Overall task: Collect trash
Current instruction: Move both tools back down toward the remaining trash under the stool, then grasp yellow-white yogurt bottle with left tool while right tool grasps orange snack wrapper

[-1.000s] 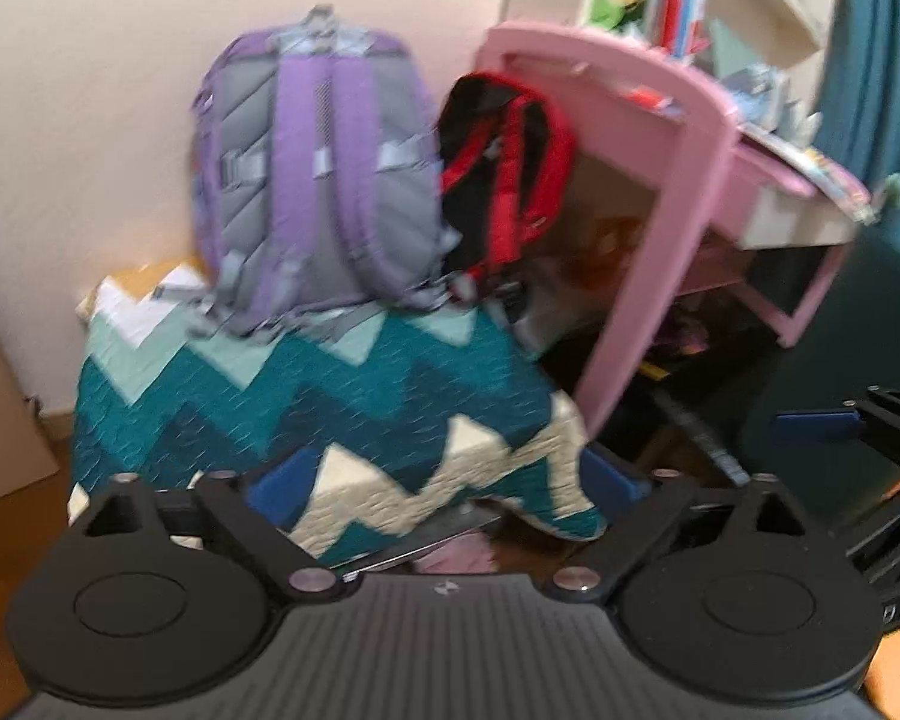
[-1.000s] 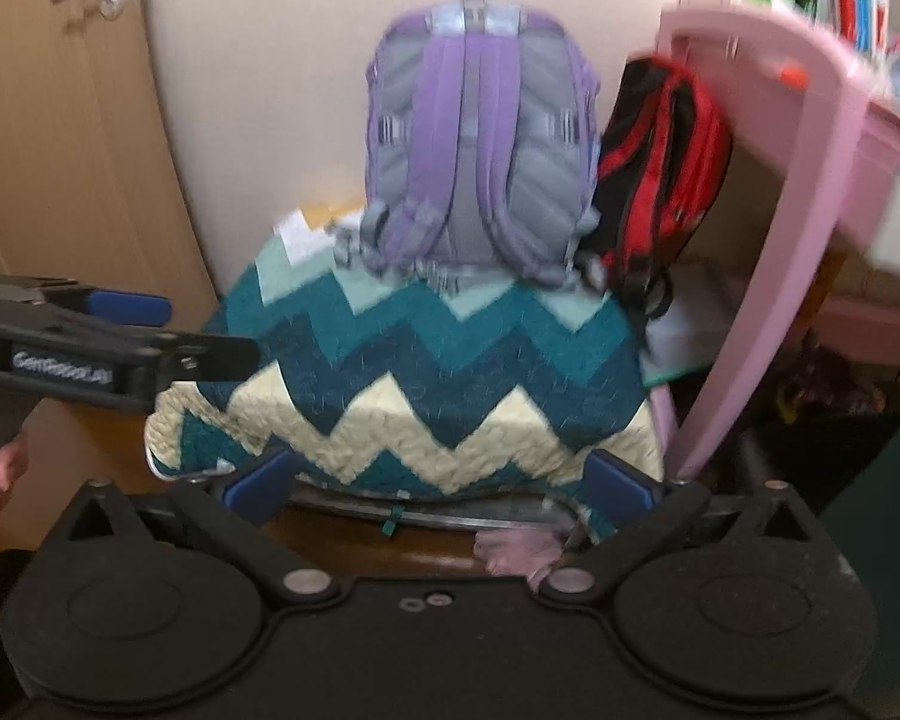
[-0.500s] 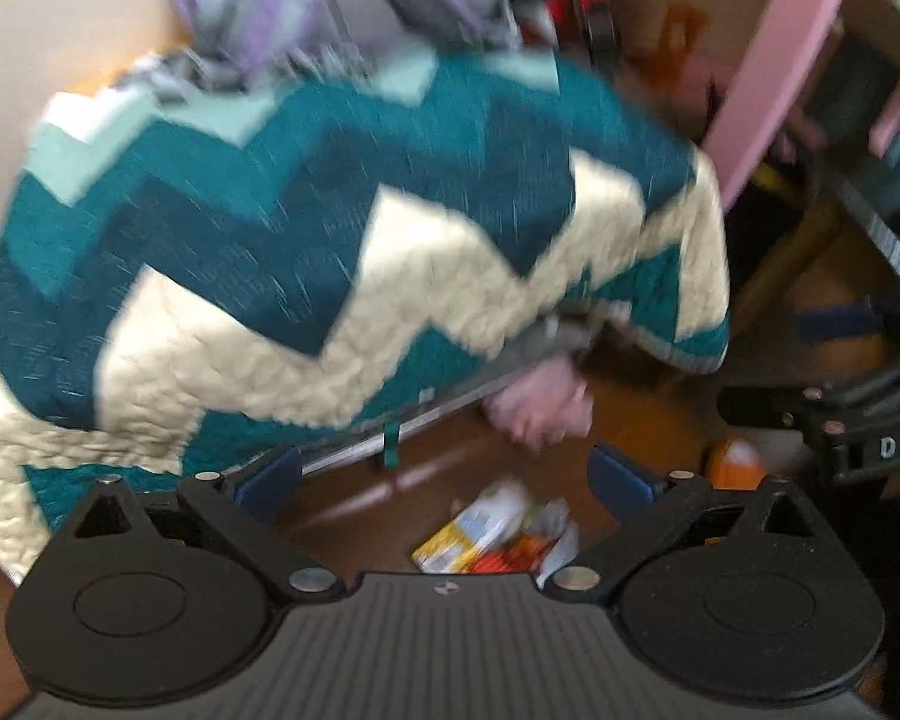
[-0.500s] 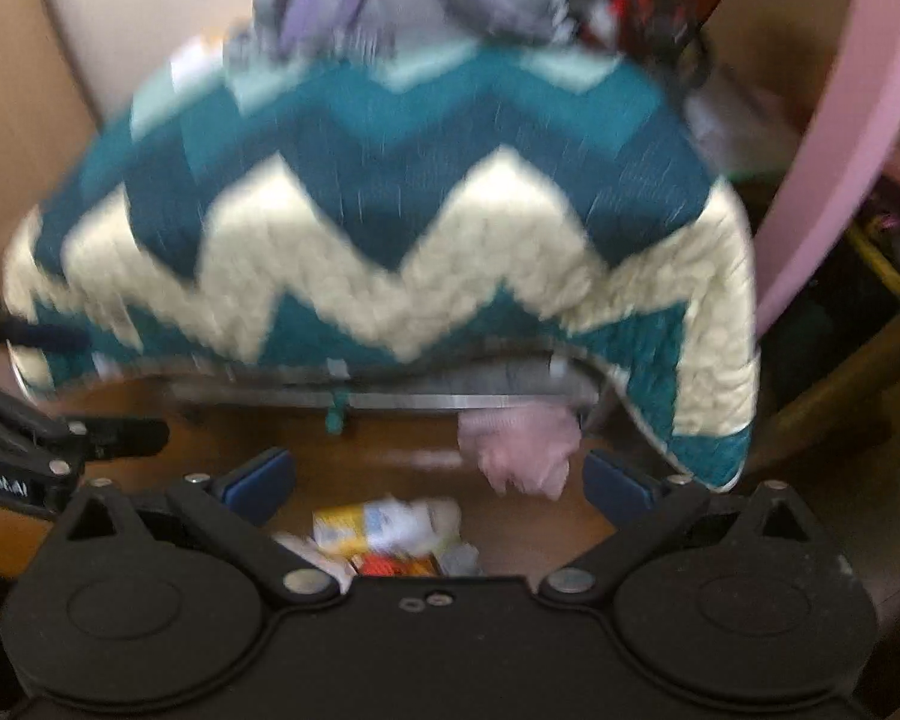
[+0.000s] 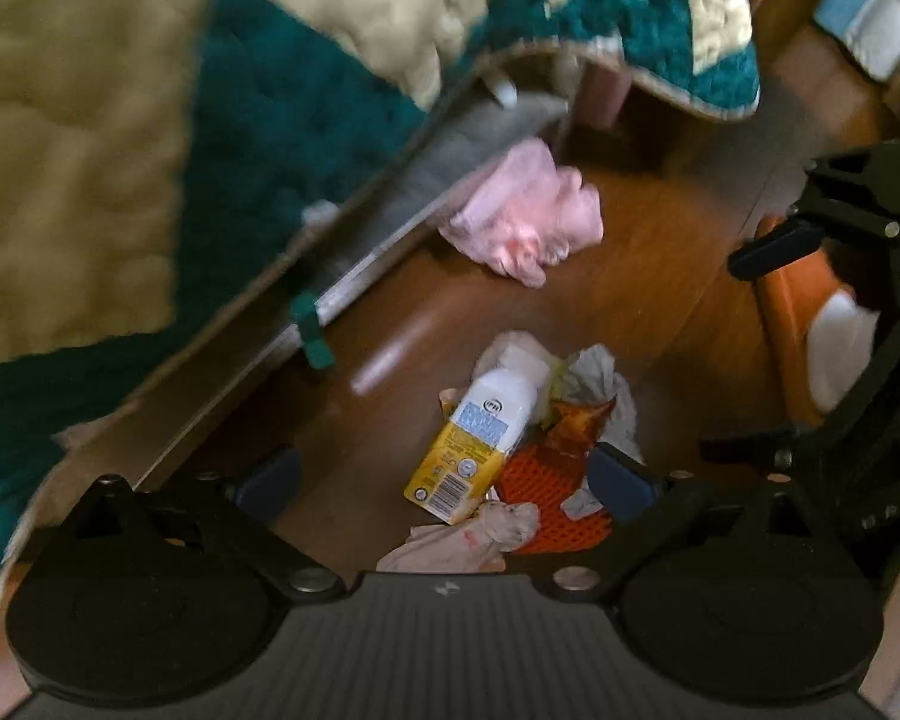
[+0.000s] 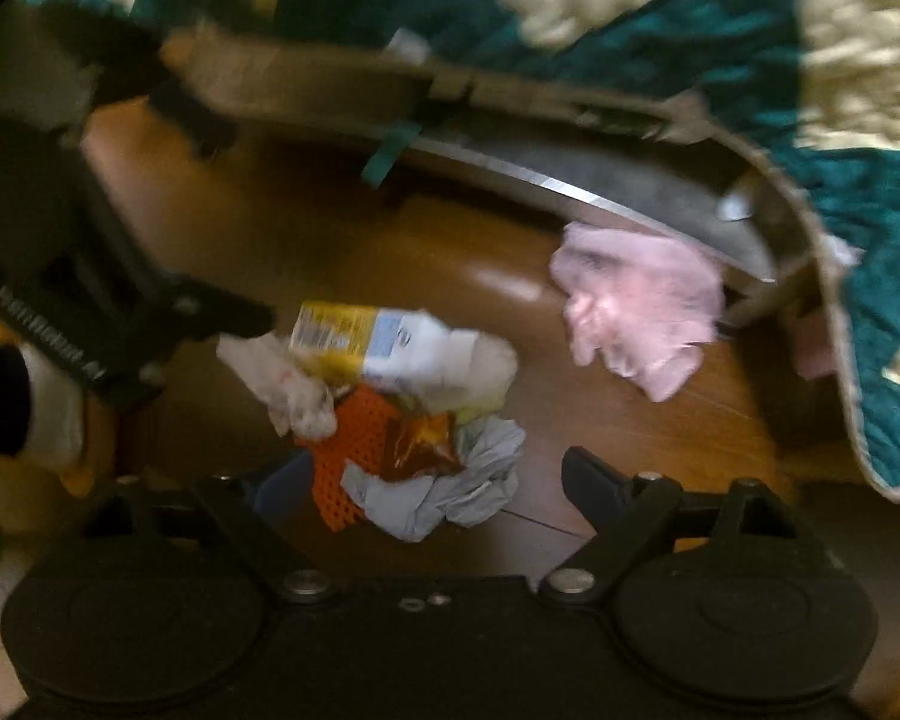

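Two open tongs (image 5: 444, 483) (image 6: 426, 483), orange bin (image 5: 792, 324) left-view only

trash pile (image 5: 528, 450) | crumpled wrappers, flattened yellow-white carton (image 6: 360, 339) | heaped on floor

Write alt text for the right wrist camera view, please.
The open right gripper hangs over a small trash pile on a wooden floor: a yellow carton, orange mesh and crumpled paper. A pink bag lies beside a quilt-covered bed.

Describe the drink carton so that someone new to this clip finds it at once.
Below the hanging teal-and-cream quilt, a small litter pile lies on the wooden floor. The carton lies on top of it: yellow and white, with a barcode, the only boxy item among crumpled tissues and orange mesh.
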A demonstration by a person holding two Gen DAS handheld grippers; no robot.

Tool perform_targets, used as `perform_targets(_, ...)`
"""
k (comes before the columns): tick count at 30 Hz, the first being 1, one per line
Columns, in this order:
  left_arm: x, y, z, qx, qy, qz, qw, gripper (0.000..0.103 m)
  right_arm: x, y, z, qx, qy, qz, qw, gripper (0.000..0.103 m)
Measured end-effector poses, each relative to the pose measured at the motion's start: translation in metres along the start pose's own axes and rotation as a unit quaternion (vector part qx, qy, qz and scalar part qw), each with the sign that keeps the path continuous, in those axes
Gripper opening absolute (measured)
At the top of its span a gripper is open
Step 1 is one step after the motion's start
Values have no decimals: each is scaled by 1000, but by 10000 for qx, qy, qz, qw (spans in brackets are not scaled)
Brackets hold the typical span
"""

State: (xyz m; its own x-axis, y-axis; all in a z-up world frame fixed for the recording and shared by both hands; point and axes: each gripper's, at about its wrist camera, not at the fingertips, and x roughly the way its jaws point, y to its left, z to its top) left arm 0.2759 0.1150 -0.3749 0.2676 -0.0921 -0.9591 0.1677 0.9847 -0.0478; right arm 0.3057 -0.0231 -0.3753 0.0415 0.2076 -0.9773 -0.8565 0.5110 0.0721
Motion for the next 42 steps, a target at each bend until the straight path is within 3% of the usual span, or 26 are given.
perform_targets(8,77,3,2,198,327,-242,9990,102,70,14,-2,-947,328,79,9949,79)
perform_targets(13,109,2,-1,207,502,-532,9971,101,99,16,3,-1031,424,233,9935,75)
perform_targets(17,123,0,-1,212,463,-624,9968,97,117,20,2,-1065,516,288,9926,65)
perform_targets(20,134,1,2,118,538,-693,9961,87,127,19,2,-969,554,299,9933,55)
perform_targets(22,141,2,2,107,590,-727,9956,71,130,19,1,-912,572,284,9938,49)
perform_targets(23,143,3,3,87,598,-779,9951,70,133,19,0,-897,579,274,9939,43)
perform_targets(28,145,1,0,87,551,-804,9952,65,136,18,-2,-820,607,226,9945,33)
perform_targets(32,142,3,0,-121,545,-864,9947,61,129,14,-2,-700,556,194,9958,32)
perform_targets(42,106,11,9,-619,610,-876,9924,58,66,11,-8,-277,303,-4,9992,30)
